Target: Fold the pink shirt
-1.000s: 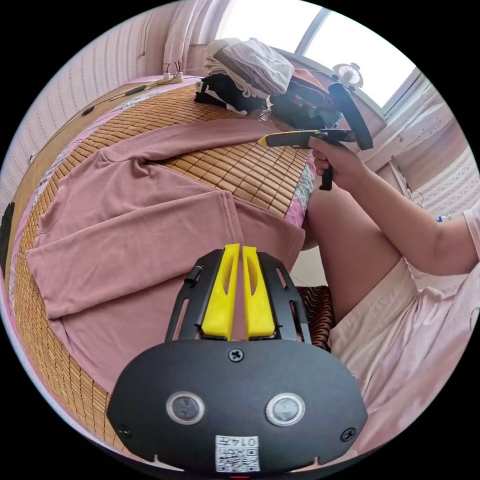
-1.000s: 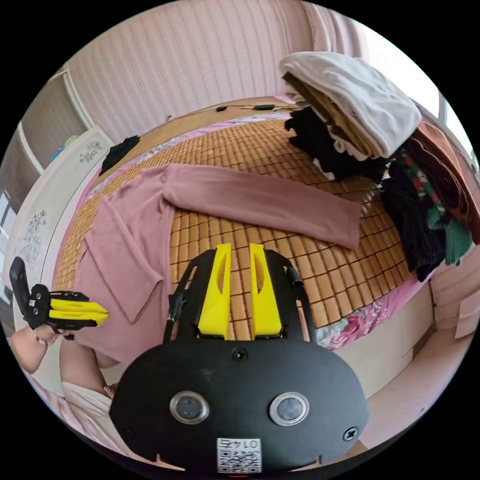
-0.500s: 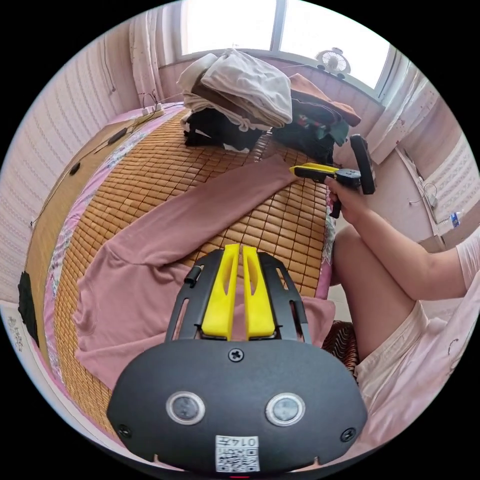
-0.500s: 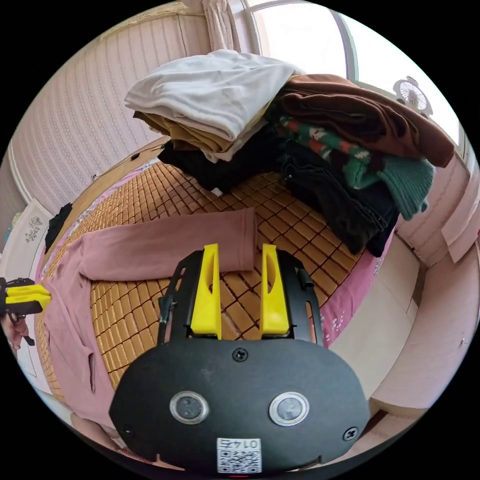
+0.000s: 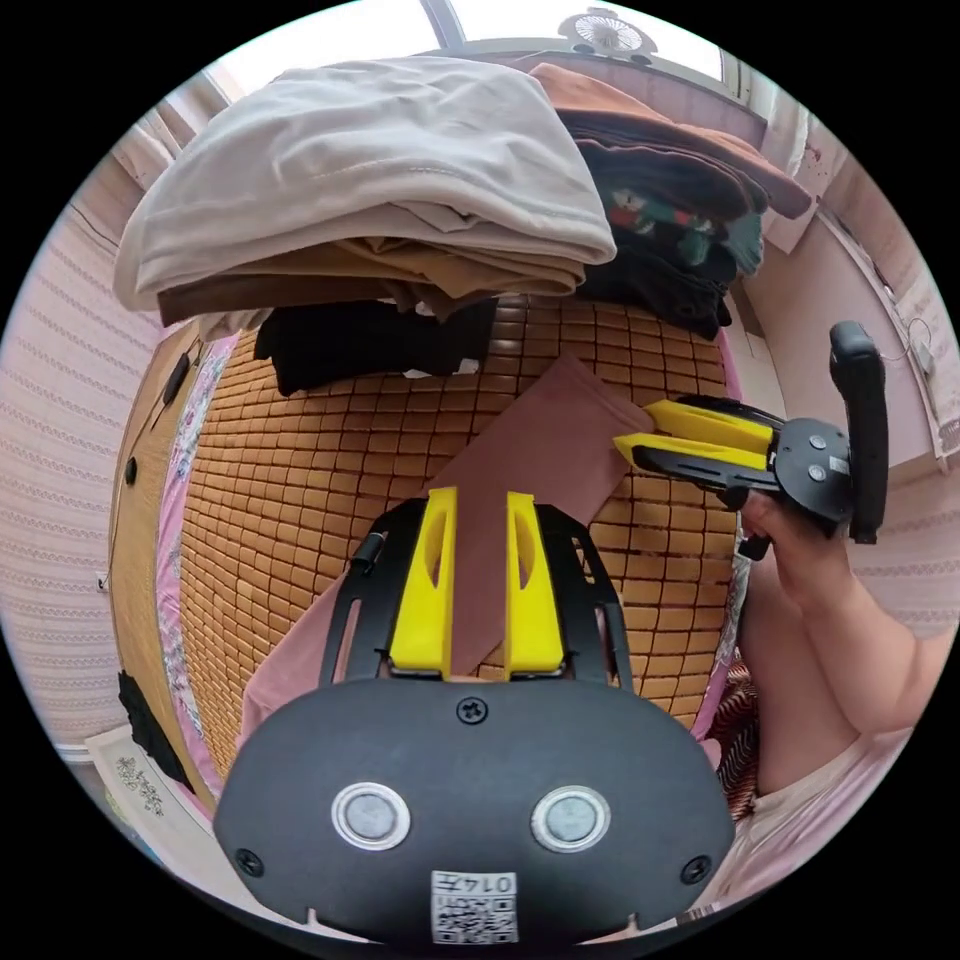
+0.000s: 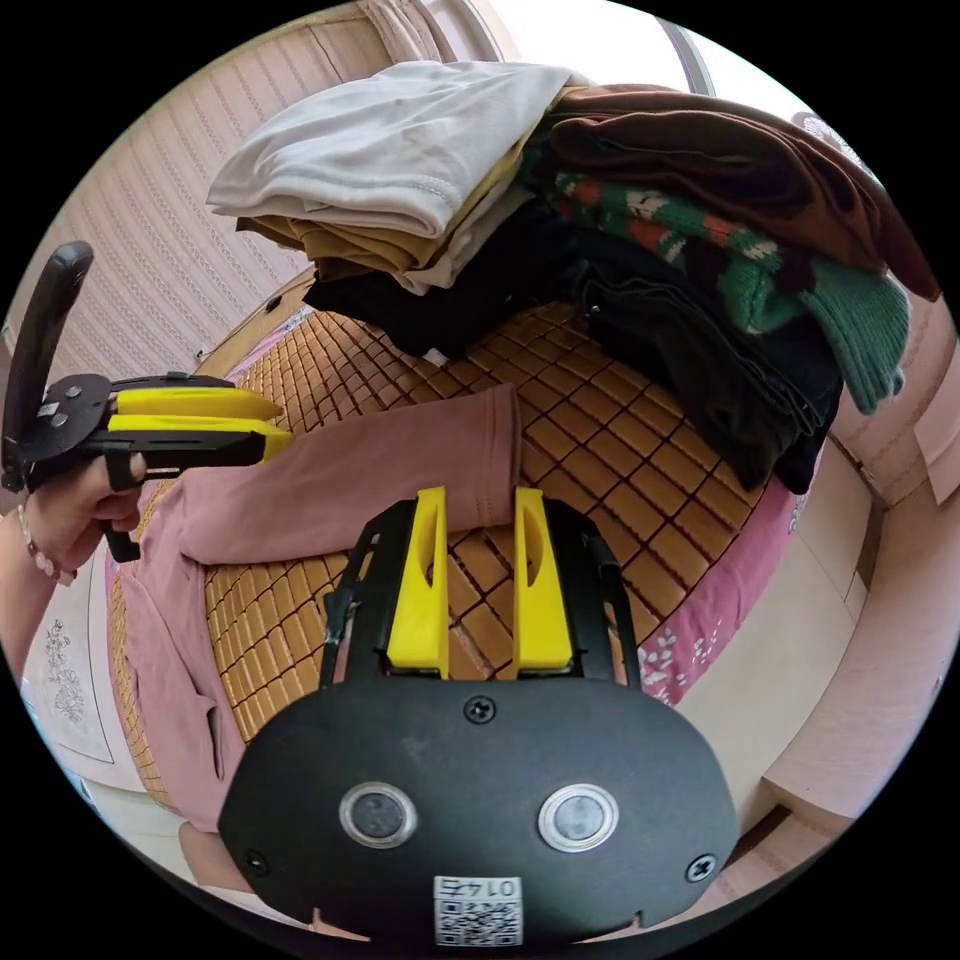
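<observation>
Left gripper view looks down at the pink shirt (image 5: pixel 540 440) on a bed. The shirt lies flat on a mat (image 5: pixel 300 470) made of little brown squares. One long sleeve (image 6: pixel 400 470) sticks out across the mat, and its end lies near two piles of clothes. The body of the shirt (image 6: pixel 165 620) lies near the edge of the bed.

The left gripper (image 5: pixel 478 500) hangs over the sleeve. Its jaws are a little apart and nothing is between them. In the right gripper view the left gripper (image 6: pixel 265 425) looks almost closed, with a thin gap, and it floats just above the sleeve. The right gripper (image 6: pixel 472 500) has its jaws apart too, right by the sleeve end, and they grab nothing. A hand (image 5: pixel 800 550) holds it from the side.

I think the folding is only part done. In the right gripper view there seems to be a fold on the body of the shirt, but I cannot tell for sure. The long sleeve is not folded in yet. It looks like both grippers are about to pick it up. After that, the shirt needs more folds.

The mat covers a pink sheet with flowers (image 6: pixel 700 640). One pile has a light cloth on top (image 5: pixel 370 170). The other pile is dark, with a green knit (image 6: pixel 850 320) in it. The walls are pink with stripes (image 6: pixel 160 210). A bright window (image 5: pixel 330 30) is behind the piles, and a small fan (image 5: pixel 608 28) stands there.
</observation>
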`<state>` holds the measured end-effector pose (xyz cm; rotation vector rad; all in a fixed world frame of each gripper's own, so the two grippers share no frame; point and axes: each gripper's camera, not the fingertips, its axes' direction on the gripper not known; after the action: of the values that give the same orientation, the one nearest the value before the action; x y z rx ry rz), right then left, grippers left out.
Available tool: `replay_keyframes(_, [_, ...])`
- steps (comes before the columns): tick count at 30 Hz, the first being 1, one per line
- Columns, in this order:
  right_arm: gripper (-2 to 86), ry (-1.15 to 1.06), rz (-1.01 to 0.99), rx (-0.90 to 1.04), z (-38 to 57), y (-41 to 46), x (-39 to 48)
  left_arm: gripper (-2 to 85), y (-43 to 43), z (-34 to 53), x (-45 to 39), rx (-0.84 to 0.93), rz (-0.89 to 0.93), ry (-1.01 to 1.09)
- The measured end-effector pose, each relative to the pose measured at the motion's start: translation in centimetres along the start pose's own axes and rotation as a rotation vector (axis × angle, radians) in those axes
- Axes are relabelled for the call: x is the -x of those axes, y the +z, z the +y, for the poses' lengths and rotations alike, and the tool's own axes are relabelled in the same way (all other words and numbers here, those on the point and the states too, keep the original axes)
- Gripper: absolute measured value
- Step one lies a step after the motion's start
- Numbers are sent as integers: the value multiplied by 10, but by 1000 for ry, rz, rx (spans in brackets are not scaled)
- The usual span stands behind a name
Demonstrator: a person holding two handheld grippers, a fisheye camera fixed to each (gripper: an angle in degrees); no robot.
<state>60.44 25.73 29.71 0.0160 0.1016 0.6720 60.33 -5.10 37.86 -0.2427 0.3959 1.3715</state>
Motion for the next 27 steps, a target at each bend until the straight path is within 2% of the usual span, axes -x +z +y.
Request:
replay_keyframes(3, [94, -13, 5, 6, -2, 1, -7, 117, 19, -26, -8, 58, -5, -2])
replay_keyframes(10, [93, -19, 8, 0, -8, 1, -25, 115, 50, -55, -18, 124, -5, -20])
replay_keyframes(13, [93, -12, 2, 0, -9, 2, -33, 81, 51, -54, -15, 81, 100, -69])
replay_keyframes(19, [78, -24, -1, 3, -13, 1, -46, 41, 50, -52, -6, 68, 182, -112])
replay_keyframes(22, [70, -58, 10, -2, -14, 0, -48, 5, 47, -51, -13, 70, 143, -88])
replay_keyframes(27, [58, -70, 12, -18, -14, -4, -52, -8, 39, -49, -38, 80, 8, 11])
